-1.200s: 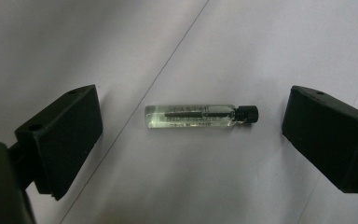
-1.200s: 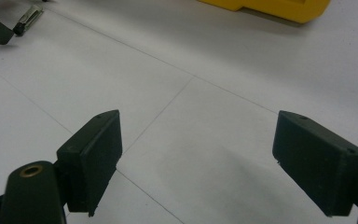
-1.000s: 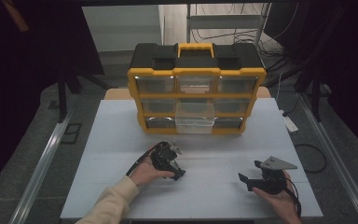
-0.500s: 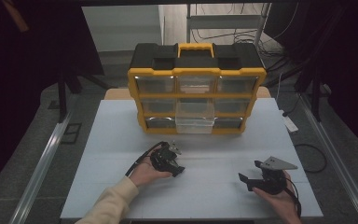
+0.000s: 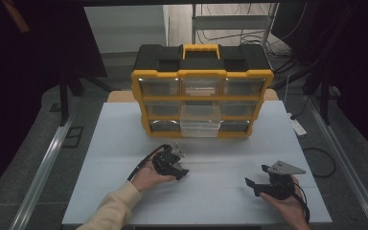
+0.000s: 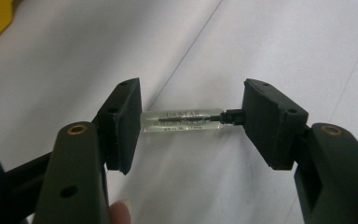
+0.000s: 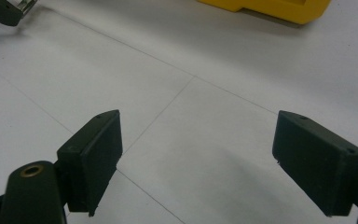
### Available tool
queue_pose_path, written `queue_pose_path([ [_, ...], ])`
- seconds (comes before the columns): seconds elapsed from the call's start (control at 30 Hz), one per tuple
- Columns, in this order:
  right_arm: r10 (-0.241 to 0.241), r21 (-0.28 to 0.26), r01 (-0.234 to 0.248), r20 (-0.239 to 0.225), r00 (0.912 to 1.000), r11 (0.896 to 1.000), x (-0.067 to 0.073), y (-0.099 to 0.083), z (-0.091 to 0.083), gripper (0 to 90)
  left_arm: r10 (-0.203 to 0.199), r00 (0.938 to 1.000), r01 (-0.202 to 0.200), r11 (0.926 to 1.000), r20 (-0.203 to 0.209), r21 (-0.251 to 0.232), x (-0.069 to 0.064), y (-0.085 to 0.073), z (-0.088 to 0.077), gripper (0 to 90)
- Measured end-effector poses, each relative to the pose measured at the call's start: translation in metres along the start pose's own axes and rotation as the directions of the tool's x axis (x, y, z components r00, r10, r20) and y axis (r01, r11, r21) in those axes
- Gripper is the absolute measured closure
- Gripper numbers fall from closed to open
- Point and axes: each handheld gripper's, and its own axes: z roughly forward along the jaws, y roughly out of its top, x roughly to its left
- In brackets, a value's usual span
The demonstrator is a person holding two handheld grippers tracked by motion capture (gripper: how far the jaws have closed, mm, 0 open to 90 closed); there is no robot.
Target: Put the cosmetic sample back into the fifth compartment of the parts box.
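Note:
My left gripper (image 6: pixel 191 119) is shut on a small clear glass vial (image 6: pixel 182 120) with a black cap. The vial lies lengthwise between the pads, one end against each, just above the white table (image 6: pixel 270 51). In the high view the left gripper (image 5: pixel 179 164) sits in a hand at centre-left of the table, in front of the drawer cabinet. My right gripper (image 7: pixel 196 158) is open, with only bare table between its jaws. In the high view the right gripper (image 5: pixel 256 176) rests low at the front right, pointing left.
A yellow and black drawer cabinet (image 5: pixel 202 76) stands at the back of the white table (image 5: pixel 220 206). Its middle bottom clear drawer (image 5: pixel 200 125) is pulled out. A corner of the cabinet (image 7: pixel 270 7) shows in the right gripper view. Metal rails run along both table sides.

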Motion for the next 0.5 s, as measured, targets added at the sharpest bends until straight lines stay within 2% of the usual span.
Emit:
queue_pose_path([
  [0.37,-0.003,0.0,0.003,0.001,1.0,1.0,0.0,0.0,0.0,16.2,-0.049,0.9988,0.048,0.9953,0.0,-0.083,0.005,-0.002,-0.02,39.7],
  [0.5,-0.003,0.001,0.003,0.002,1.0,1.0,0.0,0.0,0.0,16.2,-0.058,0.9983,0.057,0.9935,-0.002,-0.098,0.007,-0.003,-0.025,39.7],
])
